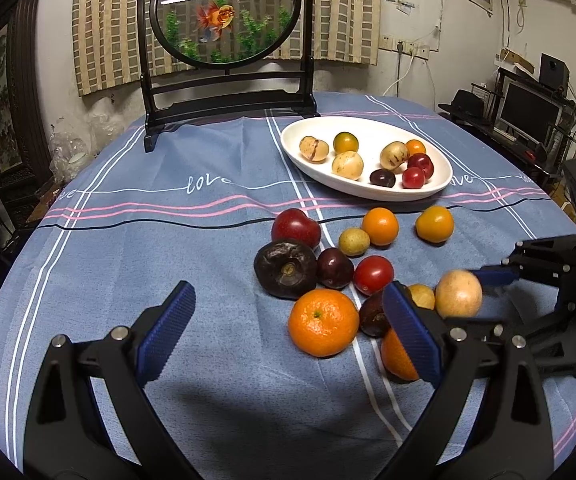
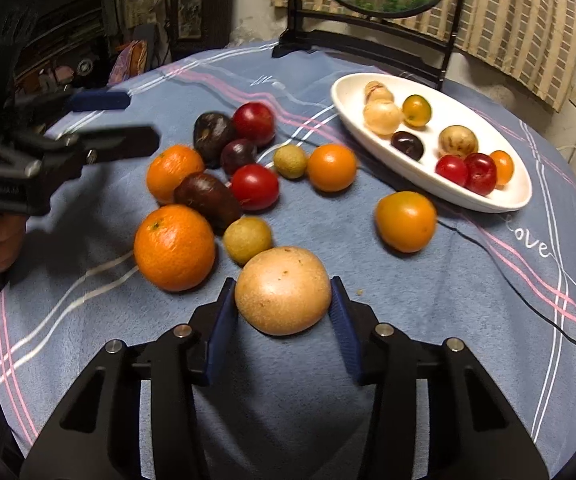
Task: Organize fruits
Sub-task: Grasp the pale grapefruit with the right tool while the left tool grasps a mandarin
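A white oval plate [image 1: 300, 148] [image 2: 348, 92] at the far right of the table holds several small fruits. More fruit lies loose on the blue cloth in front of it: oranges [image 1: 323, 322] [image 2: 174, 247], a red tomato [image 1: 373, 274], dark plums [image 1: 285, 268] and small yellow-green fruits [image 2: 247, 239]. My right gripper [image 2: 280, 300] has a blue pad against each side of a large tan round fruit [image 2: 283, 290] [image 1: 458, 294] that rests on the cloth. My left gripper [image 1: 288, 290] [image 2: 138, 120] stands open over the near side of the pile, holding nothing.
A black wooden stand with a round goldfish panel [image 1: 226, 12] stands at the back of the table [image 1: 148, 216]. A person's hand [image 2: 2, 240] grips the left tool. Shelves and a monitor [image 1: 528, 114] stand beyond the table's right edge.
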### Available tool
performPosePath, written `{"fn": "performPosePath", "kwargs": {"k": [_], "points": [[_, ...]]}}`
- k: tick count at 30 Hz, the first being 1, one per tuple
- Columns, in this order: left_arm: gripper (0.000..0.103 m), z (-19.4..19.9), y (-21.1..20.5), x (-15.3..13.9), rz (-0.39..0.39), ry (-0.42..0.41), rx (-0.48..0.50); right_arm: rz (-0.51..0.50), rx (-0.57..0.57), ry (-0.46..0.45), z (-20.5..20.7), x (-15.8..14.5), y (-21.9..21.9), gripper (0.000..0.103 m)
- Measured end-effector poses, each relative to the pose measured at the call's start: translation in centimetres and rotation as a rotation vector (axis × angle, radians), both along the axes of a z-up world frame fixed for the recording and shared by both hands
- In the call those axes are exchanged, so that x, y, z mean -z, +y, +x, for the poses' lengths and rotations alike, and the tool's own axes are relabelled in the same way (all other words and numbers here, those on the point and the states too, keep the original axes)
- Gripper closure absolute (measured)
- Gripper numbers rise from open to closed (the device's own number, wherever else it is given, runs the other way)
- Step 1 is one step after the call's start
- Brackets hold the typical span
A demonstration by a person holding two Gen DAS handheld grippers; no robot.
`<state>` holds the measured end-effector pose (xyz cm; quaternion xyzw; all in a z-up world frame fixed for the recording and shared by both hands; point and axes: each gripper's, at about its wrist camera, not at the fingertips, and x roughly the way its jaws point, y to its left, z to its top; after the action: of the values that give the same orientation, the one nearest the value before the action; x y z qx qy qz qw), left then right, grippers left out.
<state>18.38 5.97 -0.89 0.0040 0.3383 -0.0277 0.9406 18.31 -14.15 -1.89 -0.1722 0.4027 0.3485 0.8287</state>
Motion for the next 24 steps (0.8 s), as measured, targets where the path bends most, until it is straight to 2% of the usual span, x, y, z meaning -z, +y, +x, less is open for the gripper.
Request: {"fn": "performPosePath", "kwargs": {"k": [3, 4, 7, 10, 11, 13, 21, 24], "points": [[0.007, -0.2, -0.7, 0.1, -0.057, 0.034, 0.108, 0.052, 0.058, 0.010, 0.9, -0.7, -1.1, 0.056], [0.007, -0.6, -1.3, 0.1, -0.072, 0.044, 0.172, 0.063, 0.075, 0.012, 1.1, -0.9, -1.4, 0.056], [0.009, -1.7, -3.4, 0.2, -0.045, 0.042, 0.317, 0.072, 0.112, 0.019, 1.7, -1.0, -1.9, 0.056], [0.022, -2.7, -5.2, 0.7, 0.008, 0.051, 0.408, 0.069, 0.109, 0.024, 1.7, -0.9, -1.8, 0.056], [0.030, -2.7, -5.4, 1.0, 0.018, 0.066, 0.421, 0.068, 0.105, 0.023, 1.7, -0.9, -1.8, 0.056], [0.039, -2.4, -5.7, 1.5, 0.022, 0.097, 0.429, 0.066, 0.103, 0.018, 1.6, -1.0, -1.7, 0.056], [0.040, -1.1, -5.2, 2.2, 0.002, 0.152, 0.383, 0.058, 0.097, 0.013, 1.4, -0.9, -1.5, 0.056], [0.045, -0.8, -4.9, 2.3, -0.029, 0.161, 0.367, 0.059, 0.097, 0.010, 1.4, -1.0, -1.5, 0.056]]}}
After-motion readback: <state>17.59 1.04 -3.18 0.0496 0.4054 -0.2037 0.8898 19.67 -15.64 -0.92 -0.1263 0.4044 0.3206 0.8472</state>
